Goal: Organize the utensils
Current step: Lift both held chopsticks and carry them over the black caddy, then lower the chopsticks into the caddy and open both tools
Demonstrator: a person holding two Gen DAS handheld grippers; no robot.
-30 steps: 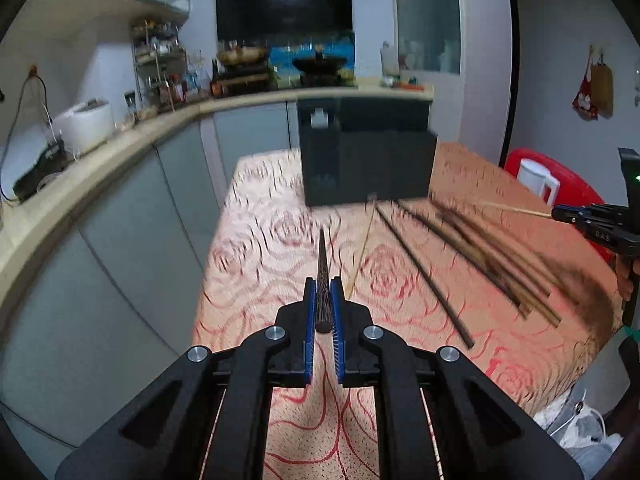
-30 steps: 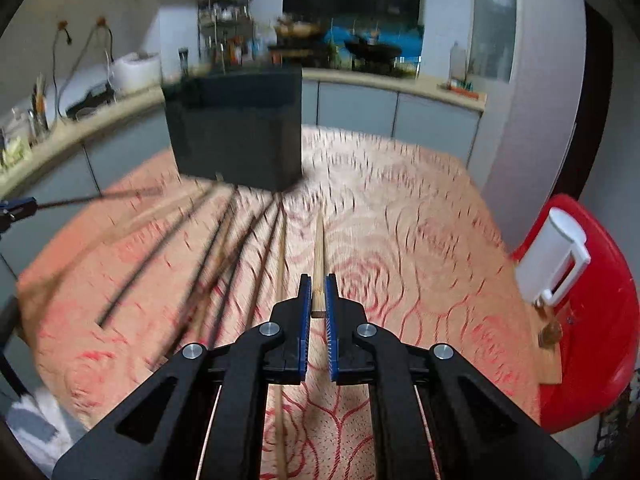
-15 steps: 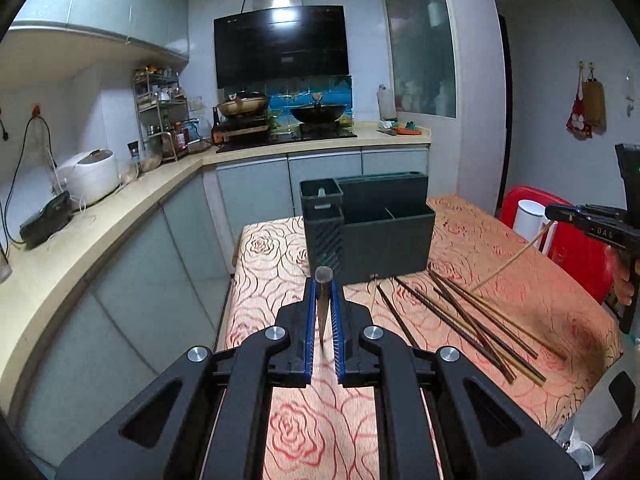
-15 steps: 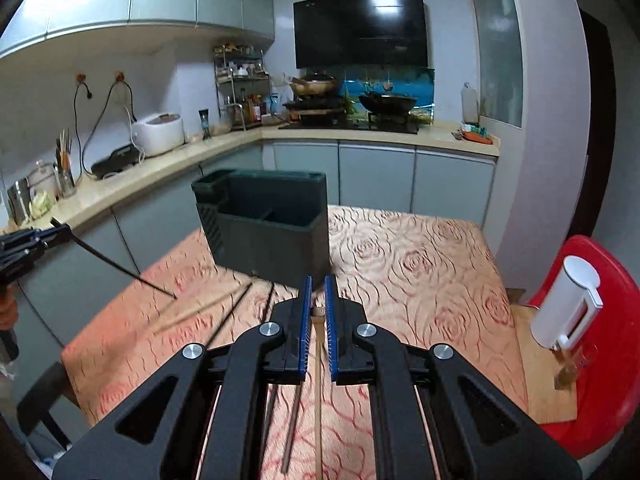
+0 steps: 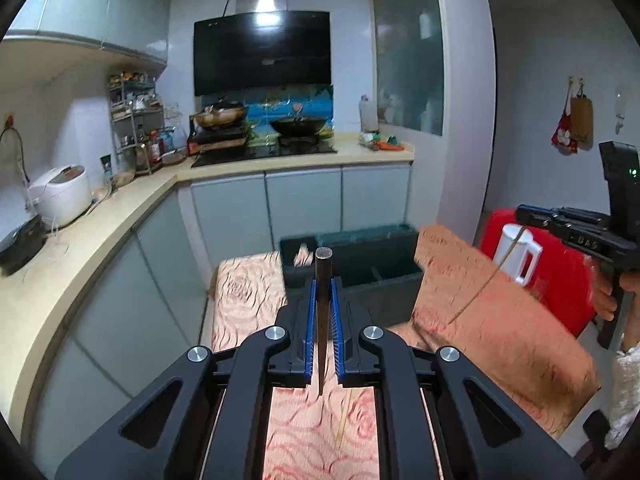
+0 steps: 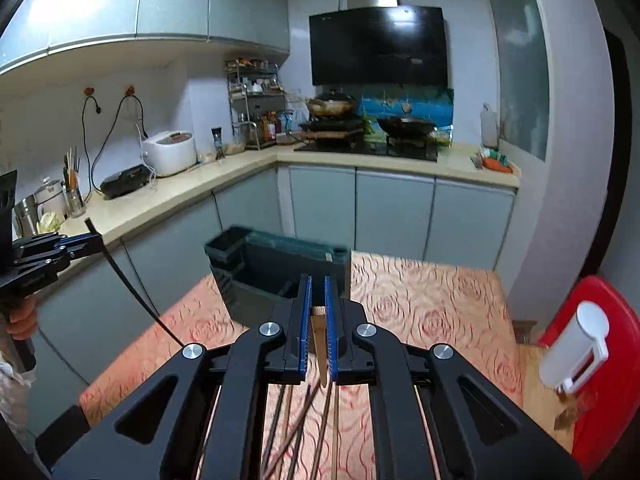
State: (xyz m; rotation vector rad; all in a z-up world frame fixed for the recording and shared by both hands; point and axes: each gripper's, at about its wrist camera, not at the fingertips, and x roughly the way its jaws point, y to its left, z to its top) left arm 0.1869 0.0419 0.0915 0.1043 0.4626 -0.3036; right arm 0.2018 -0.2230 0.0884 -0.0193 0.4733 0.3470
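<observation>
A dark tapered chopstick [image 5: 322,300] is pinched upright between the left gripper [image 5: 323,292] pads; a pale wooden chopstick [image 6: 318,340] is clamped likewise by the right gripper [image 6: 316,292], above the rose-patterned tablecloth [image 6: 432,300], near the dark plastic utensil holder [image 6: 280,264].

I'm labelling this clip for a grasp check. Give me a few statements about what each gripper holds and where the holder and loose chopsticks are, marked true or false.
1. The left gripper is shut on a dark chopstick. True.
2. The right gripper is open with nothing in it. False: it is shut on a light wooden chopstick.
3. The dark utensil holder stands on the table. True.
4. No chopsticks are left on the table. False: several loose chopsticks lie under the right gripper.
</observation>
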